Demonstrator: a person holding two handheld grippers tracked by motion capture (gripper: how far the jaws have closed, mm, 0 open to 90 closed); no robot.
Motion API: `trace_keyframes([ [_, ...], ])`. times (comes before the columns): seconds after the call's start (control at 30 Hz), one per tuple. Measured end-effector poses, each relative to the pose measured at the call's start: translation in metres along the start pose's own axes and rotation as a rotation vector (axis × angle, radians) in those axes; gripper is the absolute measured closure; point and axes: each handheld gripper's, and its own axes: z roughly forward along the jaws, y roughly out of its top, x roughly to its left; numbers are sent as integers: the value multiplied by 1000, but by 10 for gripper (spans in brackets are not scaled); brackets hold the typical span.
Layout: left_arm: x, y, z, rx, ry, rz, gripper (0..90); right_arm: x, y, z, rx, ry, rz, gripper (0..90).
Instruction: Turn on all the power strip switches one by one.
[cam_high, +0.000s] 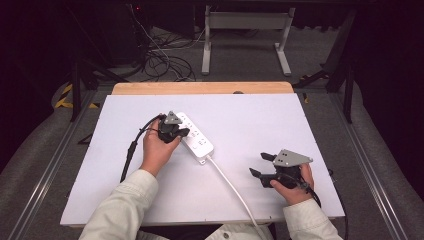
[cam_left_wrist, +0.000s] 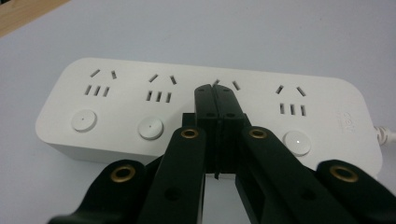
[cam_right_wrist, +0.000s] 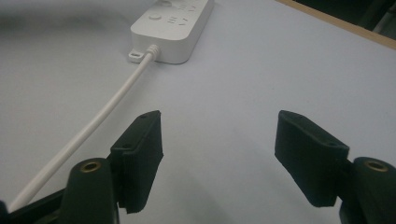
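Observation:
A white power strip (cam_high: 196, 137) with several sockets and round buttons lies slantwise in the middle of the white board. Its white cable (cam_high: 232, 187) runs to the near edge. My left gripper (cam_high: 182, 134) is shut and empty, with its tips over the strip. In the left gripper view the closed jaws (cam_left_wrist: 215, 89) cover the third button of the strip (cam_left_wrist: 116, 109); whether they touch it I cannot tell. My right gripper (cam_high: 257, 164) rests open at the near right, apart from the strip. In its own view the open gripper (cam_right_wrist: 219, 140) faces bare board, with the strip (cam_right_wrist: 173, 23) and cable (cam_right_wrist: 93, 126) farther off.
The white board (cam_high: 260, 115) lies on a wooden table whose far edge (cam_high: 200, 88) shows. A black cable (cam_high: 131, 152) trails from the left gripper. Beyond the table are floor cables (cam_high: 162, 62) and a white table frame (cam_high: 245, 30).

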Motion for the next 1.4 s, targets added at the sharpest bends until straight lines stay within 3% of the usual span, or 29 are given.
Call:
trace_keyframes([
  [0.27,-3,0,3,21,-8,29,900,0,0,0,2,3,-2,326],
  [0.6,-6,-3,6,19,-22,25,900,1,0,0,1,1,-5,326],
  [0.77,-8,-2,7,25,-1,44,900,1,0,0,2,1,-4,325],
  [1.4,-13,-3,9,34,35,51,900,2,0,1,7,5,-9,326],
])
